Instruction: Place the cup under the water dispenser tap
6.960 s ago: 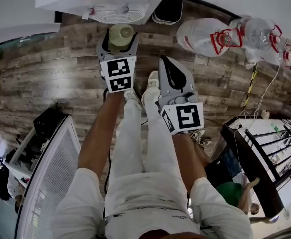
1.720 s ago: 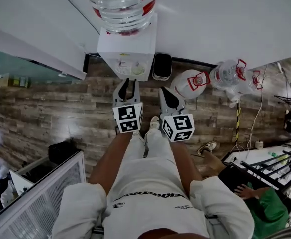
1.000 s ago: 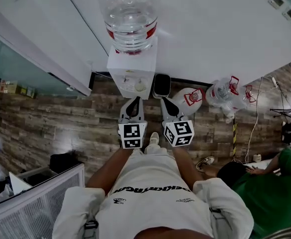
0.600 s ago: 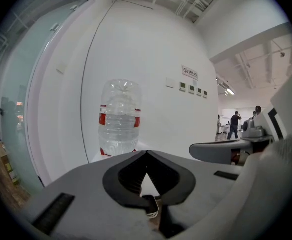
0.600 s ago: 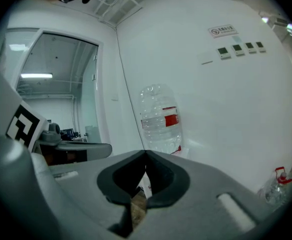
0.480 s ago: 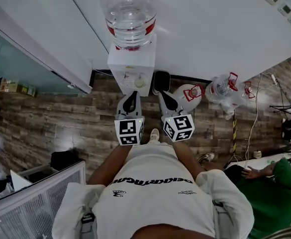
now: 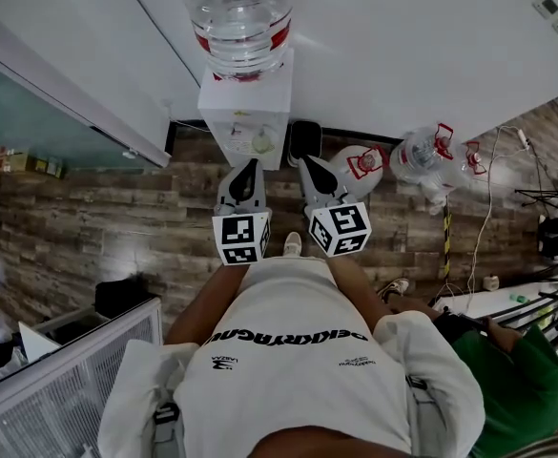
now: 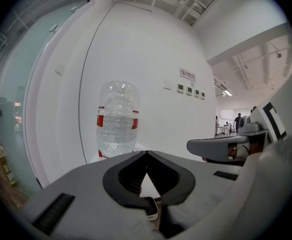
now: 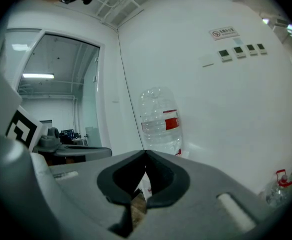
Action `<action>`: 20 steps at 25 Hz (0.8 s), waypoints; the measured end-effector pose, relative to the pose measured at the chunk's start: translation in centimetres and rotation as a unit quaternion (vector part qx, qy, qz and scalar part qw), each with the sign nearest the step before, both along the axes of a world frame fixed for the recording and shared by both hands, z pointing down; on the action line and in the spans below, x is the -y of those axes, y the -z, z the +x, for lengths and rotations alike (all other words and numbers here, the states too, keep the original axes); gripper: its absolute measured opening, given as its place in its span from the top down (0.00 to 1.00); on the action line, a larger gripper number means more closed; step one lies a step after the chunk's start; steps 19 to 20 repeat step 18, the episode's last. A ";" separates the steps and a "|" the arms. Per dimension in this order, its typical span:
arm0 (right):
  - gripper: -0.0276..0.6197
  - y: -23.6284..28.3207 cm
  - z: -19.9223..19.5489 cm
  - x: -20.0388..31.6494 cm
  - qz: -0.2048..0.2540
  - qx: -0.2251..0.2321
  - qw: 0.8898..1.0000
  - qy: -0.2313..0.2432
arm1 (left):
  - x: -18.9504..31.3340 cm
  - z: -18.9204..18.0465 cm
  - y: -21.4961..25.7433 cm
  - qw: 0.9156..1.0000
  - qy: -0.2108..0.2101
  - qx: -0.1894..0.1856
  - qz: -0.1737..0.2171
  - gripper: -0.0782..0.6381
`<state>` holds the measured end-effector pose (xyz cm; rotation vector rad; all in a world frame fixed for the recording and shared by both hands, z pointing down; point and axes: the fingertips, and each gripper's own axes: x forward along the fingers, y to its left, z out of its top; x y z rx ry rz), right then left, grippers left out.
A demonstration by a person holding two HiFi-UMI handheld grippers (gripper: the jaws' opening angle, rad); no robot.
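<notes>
The white water dispenser [image 7: 243, 113] stands against the wall with a large clear bottle [image 7: 239, 17] on top. A pale cup [image 7: 262, 143] sits in its front recess under the taps. My left gripper [image 7: 250, 164] and right gripper [image 7: 307, 163] hover side by side just in front of the dispenser, both shut and empty. In the left gripper view the jaws meet at a point [image 8: 146, 154], with the bottle [image 8: 117, 119] ahead. The right gripper view shows the same: shut jaws [image 9: 146, 154] and the bottle [image 9: 160, 121]. The cup is hidden in both gripper views.
A black bin [image 7: 304, 139] stands right of the dispenser. Two spare water bottles [image 7: 360, 168] [image 7: 433, 158] lie on the wood floor further right. A white slatted cabinet [image 7: 78, 380] is at the lower left, and a person in green [image 7: 507, 380] at the lower right.
Seven seconds ago my left gripper held the cup at the dispenser; now the cup stands there alone and both grippers have drawn back and risen, shut and empty.
</notes>
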<state>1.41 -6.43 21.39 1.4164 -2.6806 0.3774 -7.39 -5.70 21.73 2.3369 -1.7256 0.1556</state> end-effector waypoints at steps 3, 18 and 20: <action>0.96 0.0 0.4 0.2 0.002 0.001 1.000 -0.005 | 0.2 -0.1 -0.1 1.000 0.001 -0.001 0.002 0.90; 0.96 -0.6 1.0 1.2 -0.001 -0.007 1.000 -0.008 | 0.9 0.9 -0.1 1.000 -0.012 -0.008 0.009 0.90; 0.96 -0.6 1.0 1.2 -0.001 -0.007 1.000 -0.008 | 0.9 0.9 -0.1 1.000 -0.012 -0.008 0.009 0.90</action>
